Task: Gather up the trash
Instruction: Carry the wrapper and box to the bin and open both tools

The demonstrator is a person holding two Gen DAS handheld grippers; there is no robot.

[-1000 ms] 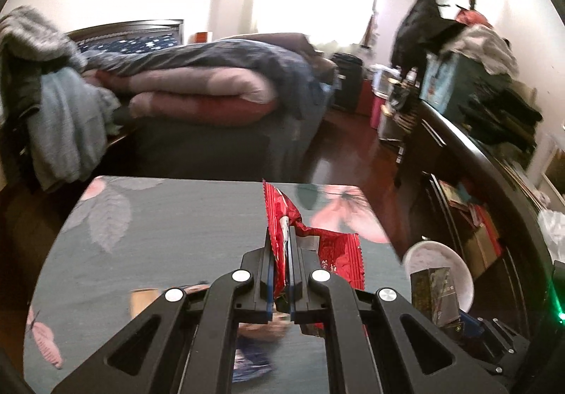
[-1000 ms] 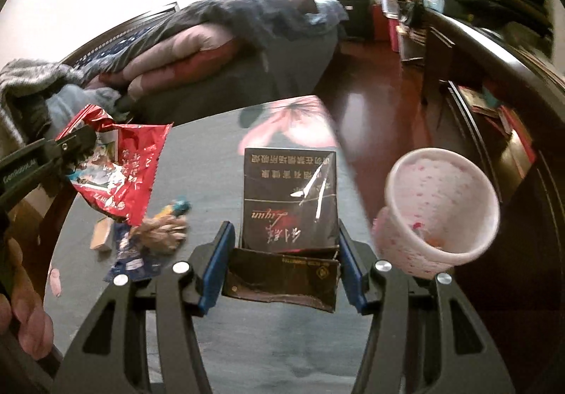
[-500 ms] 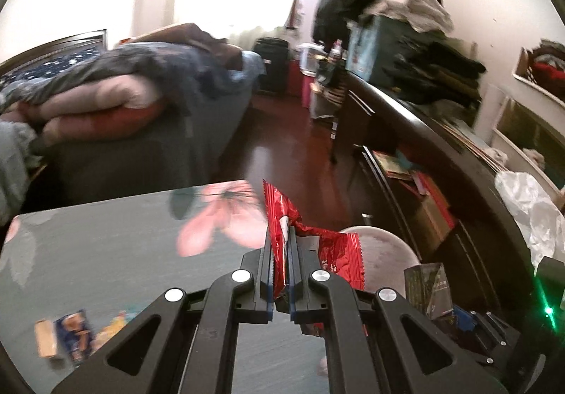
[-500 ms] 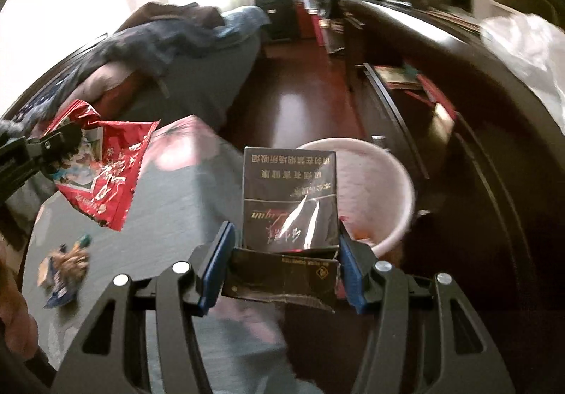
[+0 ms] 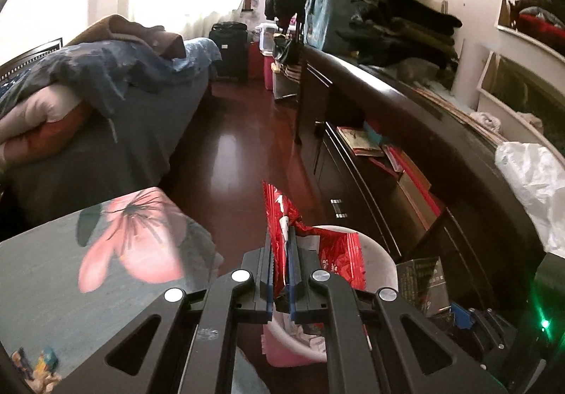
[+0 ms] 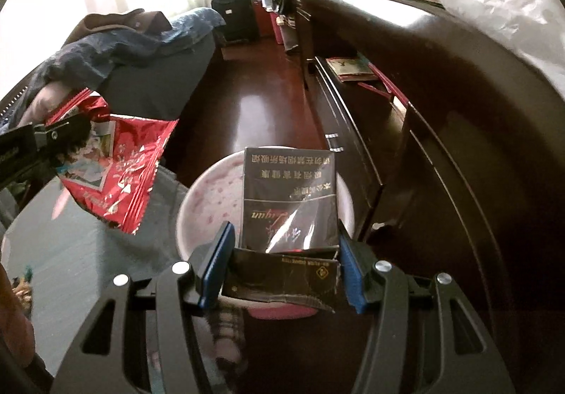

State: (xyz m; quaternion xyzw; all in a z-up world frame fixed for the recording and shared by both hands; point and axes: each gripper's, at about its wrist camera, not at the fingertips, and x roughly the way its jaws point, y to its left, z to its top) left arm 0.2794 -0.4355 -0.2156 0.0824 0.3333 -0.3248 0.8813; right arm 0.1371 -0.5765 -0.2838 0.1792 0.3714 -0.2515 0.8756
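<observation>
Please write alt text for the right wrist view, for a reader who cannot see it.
The right gripper holds a dark cigarette pack over a pink waste bin on the dark red floor. At left, the left gripper pinches a red snack wrapper above a grey table.

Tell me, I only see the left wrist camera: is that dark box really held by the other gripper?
Observer: Yes, the right gripper clamps the dark box from both sides.
Operator: Is it over the bin?
Observer: In the right wrist view it sits in front of the opening of the pink bin, apparently above it.
Operator: And my red wrapper?
Observer: There the red wrapper hangs from the left gripper, left of the bin's rim.
</observation>
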